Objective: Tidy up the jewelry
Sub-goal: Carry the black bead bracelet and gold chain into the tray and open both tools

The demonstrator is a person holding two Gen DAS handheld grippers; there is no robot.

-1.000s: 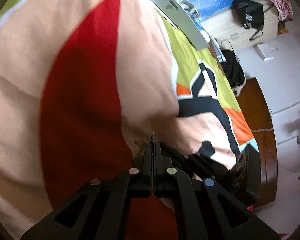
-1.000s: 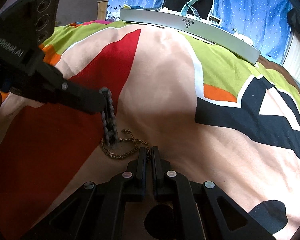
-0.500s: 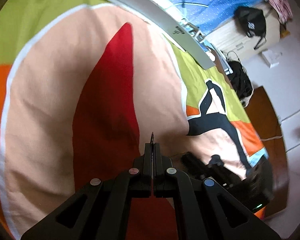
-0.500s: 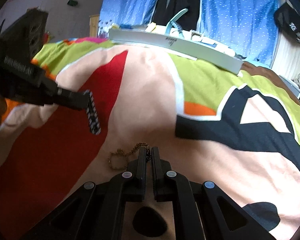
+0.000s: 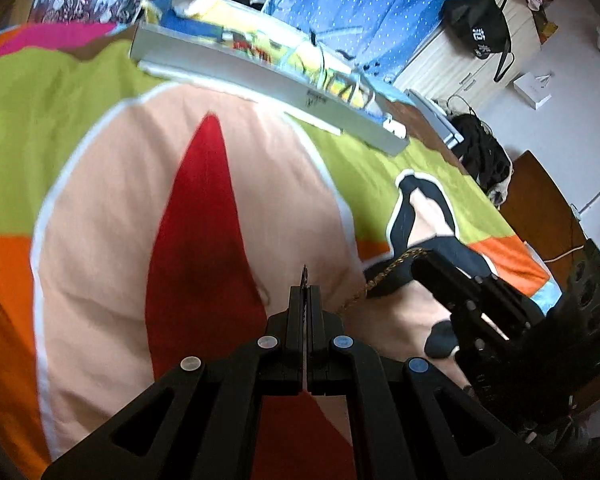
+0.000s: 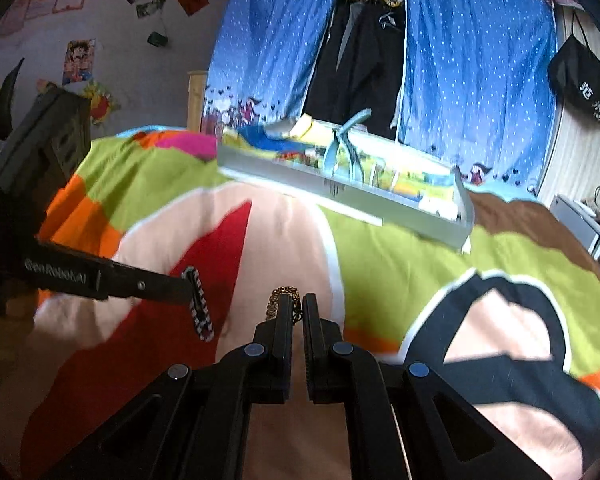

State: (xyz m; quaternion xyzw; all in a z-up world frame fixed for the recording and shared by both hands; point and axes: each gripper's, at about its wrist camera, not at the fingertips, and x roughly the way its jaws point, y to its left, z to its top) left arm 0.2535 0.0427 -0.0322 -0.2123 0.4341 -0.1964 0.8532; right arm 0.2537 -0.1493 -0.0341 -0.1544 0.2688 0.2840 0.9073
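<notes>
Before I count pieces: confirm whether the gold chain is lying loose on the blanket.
No, the right gripper has the gold chain pinched between its fingers.

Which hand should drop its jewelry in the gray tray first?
Probably the right. Its gripper, holding the gold chain, points straight at the gray tray. The left gripper, holding the black-and-white bracelet, sits off to the side.

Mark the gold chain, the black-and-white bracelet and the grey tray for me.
gold chain (image 6: 285, 293): right wrist view, the bunched links above the fingertips.
black-and-white bracelet (image 6: 201, 312): right wrist view, middle of the hanging strap.
grey tray (image 6: 384, 204): right wrist view, its near side wall.
</notes>
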